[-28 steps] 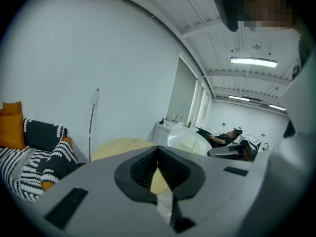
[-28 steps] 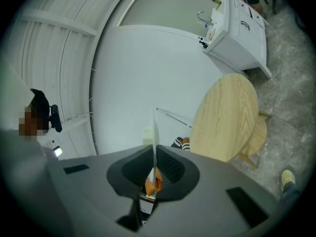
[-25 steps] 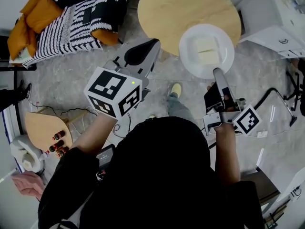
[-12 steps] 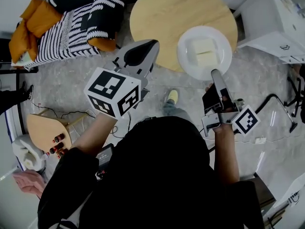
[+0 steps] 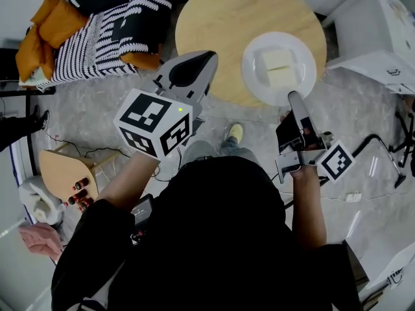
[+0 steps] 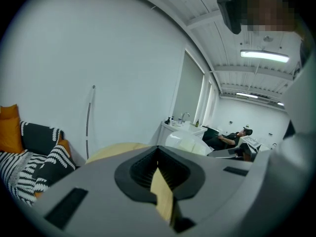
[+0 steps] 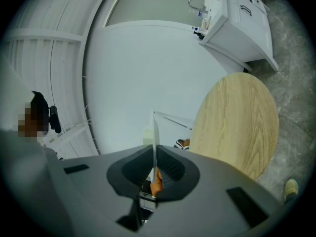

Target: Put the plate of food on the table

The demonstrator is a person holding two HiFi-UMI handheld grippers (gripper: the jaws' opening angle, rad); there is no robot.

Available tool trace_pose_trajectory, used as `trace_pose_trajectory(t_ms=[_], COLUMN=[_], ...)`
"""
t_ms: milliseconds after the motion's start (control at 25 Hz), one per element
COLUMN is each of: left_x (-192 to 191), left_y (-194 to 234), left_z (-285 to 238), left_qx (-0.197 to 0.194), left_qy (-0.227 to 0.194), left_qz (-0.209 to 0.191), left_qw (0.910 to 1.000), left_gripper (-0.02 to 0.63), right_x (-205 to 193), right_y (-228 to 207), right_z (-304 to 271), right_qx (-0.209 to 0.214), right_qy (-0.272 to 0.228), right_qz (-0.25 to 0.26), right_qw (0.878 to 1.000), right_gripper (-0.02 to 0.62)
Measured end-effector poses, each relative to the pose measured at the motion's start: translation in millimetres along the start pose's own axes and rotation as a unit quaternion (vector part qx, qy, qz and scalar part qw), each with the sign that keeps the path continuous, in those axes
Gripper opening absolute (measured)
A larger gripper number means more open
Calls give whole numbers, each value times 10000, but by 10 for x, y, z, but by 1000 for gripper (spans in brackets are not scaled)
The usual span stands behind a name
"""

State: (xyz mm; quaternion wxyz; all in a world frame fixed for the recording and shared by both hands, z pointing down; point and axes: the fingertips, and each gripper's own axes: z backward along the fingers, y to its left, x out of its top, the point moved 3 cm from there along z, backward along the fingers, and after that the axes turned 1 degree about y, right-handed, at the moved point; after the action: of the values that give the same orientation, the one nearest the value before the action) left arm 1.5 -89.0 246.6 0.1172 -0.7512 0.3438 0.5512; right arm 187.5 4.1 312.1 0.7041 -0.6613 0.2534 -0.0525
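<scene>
A white plate [image 5: 279, 67] carrying two pale slices of food [image 5: 277, 67] hangs level over the near right part of the round wooden table [image 5: 220, 18]. My right gripper [image 5: 293, 97] is shut on the plate's near rim. In the right gripper view the plate [image 7: 154, 127] shows edge-on as a thin white line pinched at my right gripper [image 7: 154, 154], with the table [image 7: 237, 122] beyond. My left gripper [image 5: 205, 58] hovers at the table's near left edge, its jaws together with nothing in them. In its own view my left gripper [image 6: 159, 158] shows only a sliver of tabletop [image 6: 111, 151] beyond.
A striped sofa with orange cushions [image 5: 97, 31] stands at the far left. White cabinets [image 5: 382, 37] stand to the right of the table. A small wooden side table with bottles [image 5: 61, 177] sits at the lower left. My shoe [image 5: 237, 132] is on the grey floor just before the table.
Both grippers have moved toward the table. The plate now lies further over the tabletop than a second ago, still gripped by its near rim.
</scene>
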Motion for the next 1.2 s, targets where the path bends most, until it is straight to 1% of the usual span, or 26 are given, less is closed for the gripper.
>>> trace_pose_trajectory(t_ms=[160,280,440,680,920,1040,1200], left_x=[-4,4,47,25,-75,-67,-26], left_y=[-50,30,132,419,877,943,923], left_z=[165,-7,-91,-251,-424,-471,-509], left_qx=[38,46,65,-52,-212,-276,-356], left_qy=[-57,67,62,207,293,302,307], left_qz=[67,141,160,192,161,143,129], left_qw=[10000,9999,9998,9996,9992,9991,9988], left_gripper=[8,8,8,8,8,8,8], right_x=[-94,52,119,94,-9,-18,10], right_y=[61,-64,-115,-201,-373,-389,-371], right_z=[38,-83,-173,-473,-832,-869,-833], right_qx=[66,-12,-61,-197,-428,-500,-623], right_qy=[65,110,123,158,49,24,3], right_qz=[63,-22,-32,-86,-123,-119,-93], right_qw=[9999,9999,9999,9996,9990,9987,9980], right_gripper=[21,21,21,21,21,21,21])
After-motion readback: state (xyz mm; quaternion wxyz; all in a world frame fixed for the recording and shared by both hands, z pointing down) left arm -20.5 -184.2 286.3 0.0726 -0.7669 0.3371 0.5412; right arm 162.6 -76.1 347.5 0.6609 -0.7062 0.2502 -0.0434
